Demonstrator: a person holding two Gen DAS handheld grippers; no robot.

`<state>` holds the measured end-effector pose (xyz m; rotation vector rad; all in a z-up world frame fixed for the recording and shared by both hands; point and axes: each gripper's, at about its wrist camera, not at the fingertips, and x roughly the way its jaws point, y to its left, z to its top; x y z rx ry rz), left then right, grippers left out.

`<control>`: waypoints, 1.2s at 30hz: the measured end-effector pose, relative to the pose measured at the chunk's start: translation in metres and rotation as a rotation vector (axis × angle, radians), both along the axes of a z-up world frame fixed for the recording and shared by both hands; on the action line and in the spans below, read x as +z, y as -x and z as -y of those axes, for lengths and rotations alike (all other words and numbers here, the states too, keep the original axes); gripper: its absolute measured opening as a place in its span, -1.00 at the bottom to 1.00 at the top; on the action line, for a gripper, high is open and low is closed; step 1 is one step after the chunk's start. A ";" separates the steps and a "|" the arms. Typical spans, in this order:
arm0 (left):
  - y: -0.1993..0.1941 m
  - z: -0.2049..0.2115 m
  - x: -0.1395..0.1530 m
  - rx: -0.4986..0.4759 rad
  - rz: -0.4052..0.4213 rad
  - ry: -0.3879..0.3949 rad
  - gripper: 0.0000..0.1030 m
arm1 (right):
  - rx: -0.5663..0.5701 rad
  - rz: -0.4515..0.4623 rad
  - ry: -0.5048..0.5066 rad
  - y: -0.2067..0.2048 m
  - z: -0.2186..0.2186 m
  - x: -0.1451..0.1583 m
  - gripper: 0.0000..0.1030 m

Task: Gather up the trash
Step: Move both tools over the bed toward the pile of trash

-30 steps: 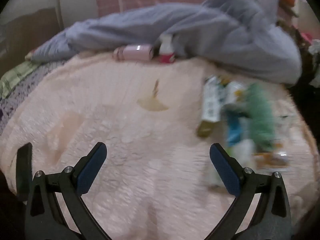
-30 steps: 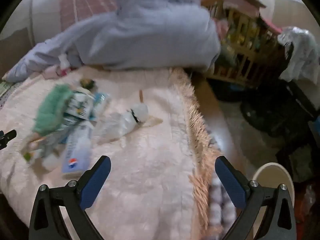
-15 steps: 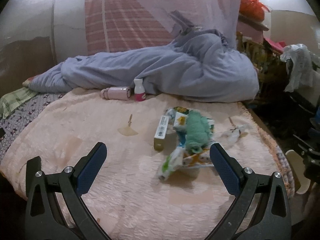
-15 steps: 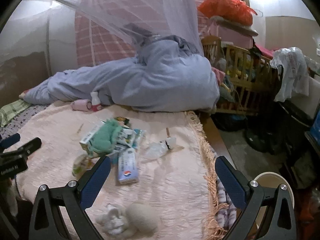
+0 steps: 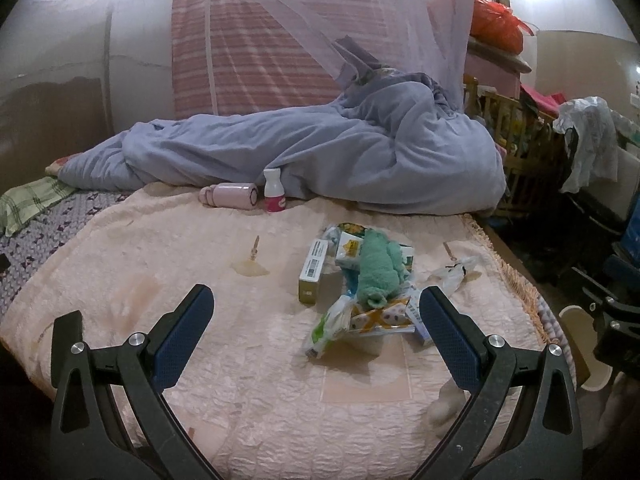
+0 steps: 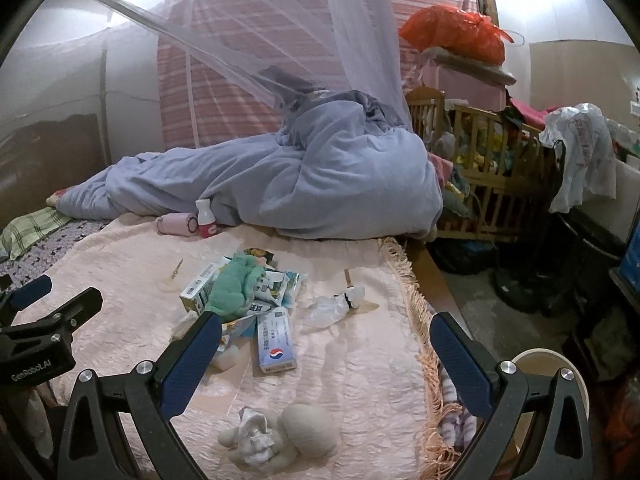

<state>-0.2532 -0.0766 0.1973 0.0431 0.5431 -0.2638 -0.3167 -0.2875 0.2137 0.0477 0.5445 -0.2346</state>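
Pink, quilted fabric covers the bed (image 6: pixel 360 384) where the rubbish lies, its fringed edge running down the right side. Both tools hang above it with nothing between their blue-padded fingers: the left gripper (image 5: pixel 316 332) has its jaws spread wide over the near part of the blanket, and the right gripper (image 6: pixel 326 354) is likewise splayed apart and empty. On the black body of the left tool, seen from the right wrist camera, white lettering reads "GenRobot.AI". The heap of trash sits mid-blanket, a jumble of flattened cartons and wrappers (image 5: pixel 360 312) with a crumpled mint-green fuzzy cloth (image 6: pixel 234 288) lying on top. A white and blue medicine box with a red and blue round logo (image 6: pixel 276 340) lies flat at the near edge of the heap; its printing is too small to read. An olive and white carton bearing a barcode label (image 5: pixel 313 272) lies on the heap's left side. Just to the right of the pile rests a clear crumpled plastic bag (image 6: pixel 334 306), apart from the cartons. Close to the foot of the bed is a wad of white tissue beside a beige rounded lump (image 6: pixel 280 436). Farther back, against the rumpled lavender-blue duvet (image 5: pixel 320 156), a pale pink cylindrical bottle lying on its side (image 5: pixel 230 195) touches a small upright white bottle with a pink label (image 5: pixel 273 196). A cream round bin (image 6: pixel 552 376) stands on the floor to the right of the bed.
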 end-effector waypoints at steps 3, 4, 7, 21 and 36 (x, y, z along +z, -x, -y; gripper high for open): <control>0.000 -0.002 0.000 0.003 -0.005 0.003 0.99 | -0.004 -0.001 -0.002 -0.003 -0.003 0.001 1.00; 0.000 -0.002 0.000 0.005 -0.006 0.003 0.99 | -0.004 -0.002 0.002 -0.004 -0.004 0.000 1.00; 0.000 -0.003 0.000 0.010 -0.005 0.003 0.99 | -0.004 -0.001 0.001 -0.003 -0.003 0.001 1.00; -0.004 -0.007 -0.003 0.021 -0.018 0.019 0.99 | -0.006 -0.021 -0.014 0.001 -0.004 -0.003 1.00; -0.007 -0.008 -0.005 0.024 -0.024 0.017 0.99 | 0.006 -0.042 -0.016 0.000 -0.006 -0.008 1.00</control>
